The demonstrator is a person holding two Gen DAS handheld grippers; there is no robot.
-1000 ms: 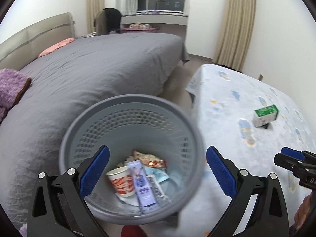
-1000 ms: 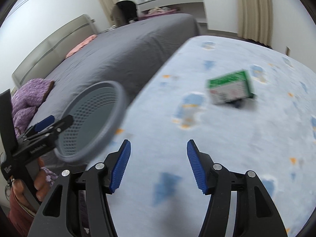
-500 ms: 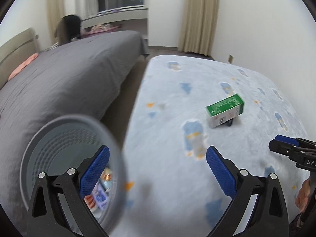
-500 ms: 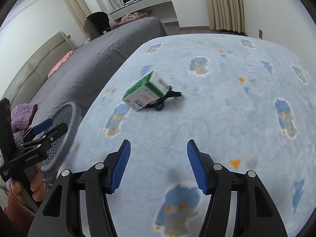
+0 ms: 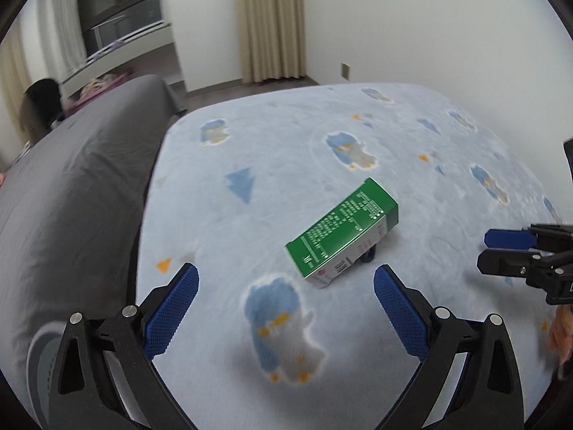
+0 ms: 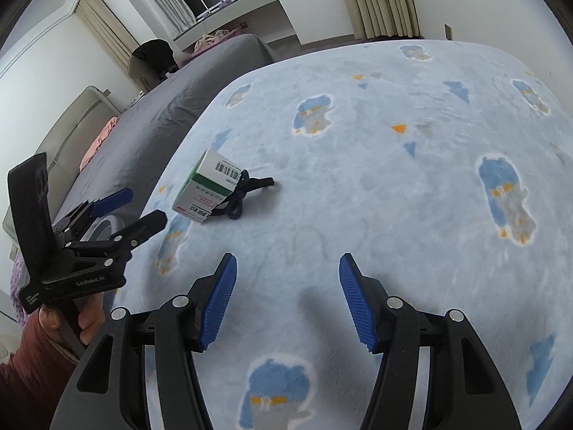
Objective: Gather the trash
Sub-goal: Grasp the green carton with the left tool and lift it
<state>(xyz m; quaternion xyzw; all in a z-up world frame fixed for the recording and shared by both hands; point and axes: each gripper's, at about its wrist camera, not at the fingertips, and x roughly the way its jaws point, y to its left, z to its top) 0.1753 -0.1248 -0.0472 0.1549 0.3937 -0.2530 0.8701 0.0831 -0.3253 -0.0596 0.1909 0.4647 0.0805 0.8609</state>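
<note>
The blue patterned blanket [image 5: 412, 150] spreads wide, its edge at frame left beside the grey bed [image 5: 71, 193]. A green carton [image 5: 342, 236] lies at centre, just beyond the left tongs [image 5: 284, 308], spread apart and empty. The right tongs [image 6: 286, 301] also gape, carton up-left.

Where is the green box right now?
The green box lies on the blue blanket, ahead of the left gripper, resting against a dark cord.
</note>
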